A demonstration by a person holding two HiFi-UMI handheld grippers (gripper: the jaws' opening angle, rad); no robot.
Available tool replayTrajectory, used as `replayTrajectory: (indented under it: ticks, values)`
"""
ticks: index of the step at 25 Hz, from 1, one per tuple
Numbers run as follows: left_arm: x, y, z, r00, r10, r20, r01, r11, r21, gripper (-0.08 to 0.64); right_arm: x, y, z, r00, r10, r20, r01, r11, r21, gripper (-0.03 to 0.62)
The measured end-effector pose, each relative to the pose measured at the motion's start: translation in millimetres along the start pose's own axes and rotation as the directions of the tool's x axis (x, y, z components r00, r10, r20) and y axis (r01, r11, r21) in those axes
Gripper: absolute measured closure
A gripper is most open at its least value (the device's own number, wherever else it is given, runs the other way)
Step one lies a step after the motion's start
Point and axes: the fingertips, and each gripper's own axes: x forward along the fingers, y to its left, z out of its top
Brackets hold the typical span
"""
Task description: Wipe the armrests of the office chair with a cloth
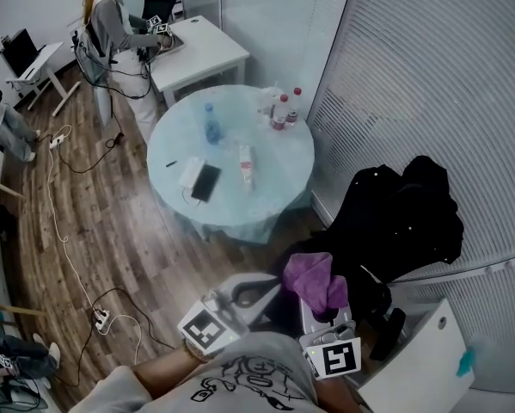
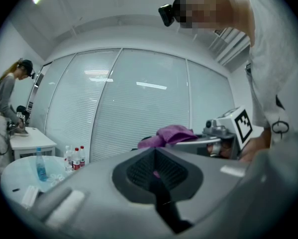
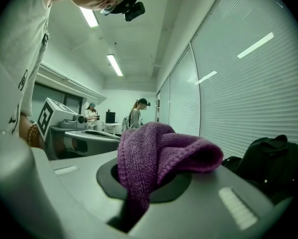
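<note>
My right gripper [image 1: 319,306] is shut on a purple knitted cloth [image 1: 315,280], which bunches up over its jaws [image 3: 158,153] and hides the tips. My left gripper [image 1: 266,292] is held just left of it, jaws together with nothing between them [image 2: 156,156]. In the left gripper view the right gripper [image 2: 188,144] and its cloth [image 2: 171,133] are close by. A black chair shape draped in a dark garment [image 1: 403,222] stands just beyond both grippers. I cannot make out its armrests; a dark bar [image 1: 388,332] shows beside the right gripper.
A round glass table [image 1: 283,188] with bottles [image 1: 278,110] and a phone [image 1: 205,181] stands ahead. A white desk corner [image 1: 420,360] is at the lower right, blinds on the right. A person [image 1: 111,33] works at a far white table [image 1: 201,54]. Cables cross the wooden floor [image 1: 64,231].
</note>
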Motion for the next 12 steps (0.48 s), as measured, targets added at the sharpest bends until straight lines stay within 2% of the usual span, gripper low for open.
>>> replayTrajectory:
  ticks: [5, 12]
  values:
    - [6.6, 0.9, -6.3, 1.0, 0.013, -0.018, -0.014, 1.0, -0.015, 0.56, 2.6, -5.3, -2.0, 1.0, 0.019, 0.003, -0.019, 1.0, 0.011, 0.563]
    - [9.0, 8.2, -34.6, 0.997, 0.054, -0.058, -0.058, 0.996, -0.063, 0.56, 6.0, -10.7, -29.5, 0.997, 0.049, -0.058, -0.047, 0.998, 0.049, 0.563]
